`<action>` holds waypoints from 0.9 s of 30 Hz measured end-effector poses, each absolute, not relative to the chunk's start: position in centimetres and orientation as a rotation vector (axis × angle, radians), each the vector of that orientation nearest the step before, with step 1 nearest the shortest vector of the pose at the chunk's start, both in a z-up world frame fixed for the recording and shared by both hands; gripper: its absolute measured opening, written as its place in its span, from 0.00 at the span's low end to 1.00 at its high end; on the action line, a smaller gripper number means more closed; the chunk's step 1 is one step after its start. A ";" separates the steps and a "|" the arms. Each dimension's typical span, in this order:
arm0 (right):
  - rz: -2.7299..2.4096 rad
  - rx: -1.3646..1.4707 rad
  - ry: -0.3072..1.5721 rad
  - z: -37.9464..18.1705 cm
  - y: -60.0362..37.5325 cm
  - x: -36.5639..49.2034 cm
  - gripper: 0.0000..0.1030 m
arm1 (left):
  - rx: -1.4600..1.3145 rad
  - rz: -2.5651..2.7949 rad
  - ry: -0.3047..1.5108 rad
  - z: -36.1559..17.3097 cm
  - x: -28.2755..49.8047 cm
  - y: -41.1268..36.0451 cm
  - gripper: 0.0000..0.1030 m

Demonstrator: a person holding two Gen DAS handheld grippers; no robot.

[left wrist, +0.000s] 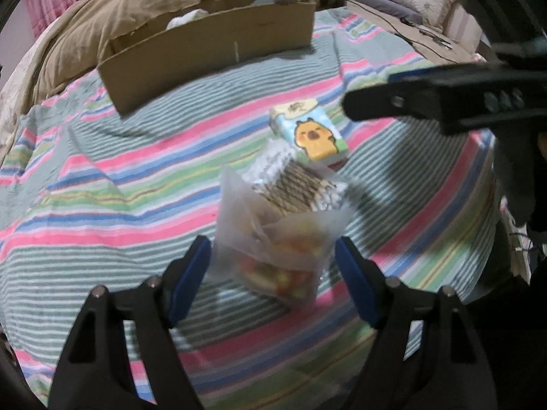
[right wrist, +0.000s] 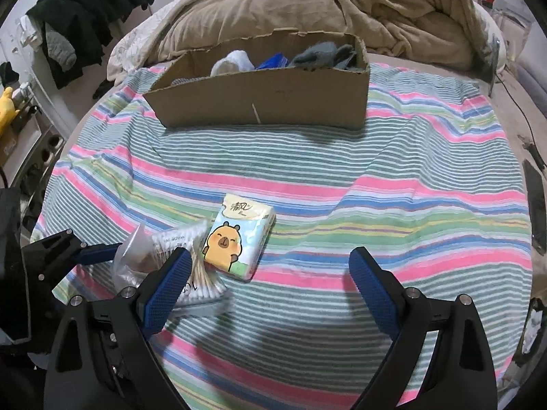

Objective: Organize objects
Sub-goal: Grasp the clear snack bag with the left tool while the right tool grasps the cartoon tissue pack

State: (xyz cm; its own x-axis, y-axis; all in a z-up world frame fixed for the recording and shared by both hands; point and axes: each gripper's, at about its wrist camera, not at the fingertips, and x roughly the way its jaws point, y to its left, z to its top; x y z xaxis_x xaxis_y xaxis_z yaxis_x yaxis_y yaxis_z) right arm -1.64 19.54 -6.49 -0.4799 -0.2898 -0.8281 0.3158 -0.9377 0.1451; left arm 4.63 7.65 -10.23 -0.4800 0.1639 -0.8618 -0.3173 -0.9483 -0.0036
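Observation:
A clear bag of colourful snacks [left wrist: 283, 259] lies on the striped cloth between the open jaws of my left gripper [left wrist: 273, 266]; the pads are beside it, not clamped. A pack of cotton swabs [left wrist: 297, 188] lies just beyond it, then a tissue pack with a capybara [left wrist: 312, 133]. In the right wrist view the tissue pack [right wrist: 239, 239] lies left of centre, the swabs [right wrist: 201, 273] and the bag [right wrist: 133, 256] at its left. My right gripper [right wrist: 270, 283] is open and empty, hovering near the tissue pack. The left gripper's fingers [right wrist: 95, 253] show at the left.
An open cardboard box [right wrist: 273, 99] holding socks and cloth items stands at the back of the striped cloth [right wrist: 376, 205]. A beige duvet [right wrist: 342, 7] is piled behind it. Dark clothes [right wrist: 85, 17] hang at the far left. Cables [left wrist: 410, 30] lie at the right.

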 end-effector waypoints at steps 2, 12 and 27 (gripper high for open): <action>-2.438 1.367 0.035 -6.8 19.4 -2.1 0.92 | -1.411 2.447 0.310 -10.5 4.9 8.4 0.74; -2.404 1.422 0.046 -8.2 18.4 -3.2 0.92 | -1.436 2.421 0.310 -11.3 4.6 8.0 0.70; -2.380 1.490 0.094 -10.0 16.4 -5.8 0.75 | -1.372 2.531 0.049 -8.8 4.5 3.5 0.64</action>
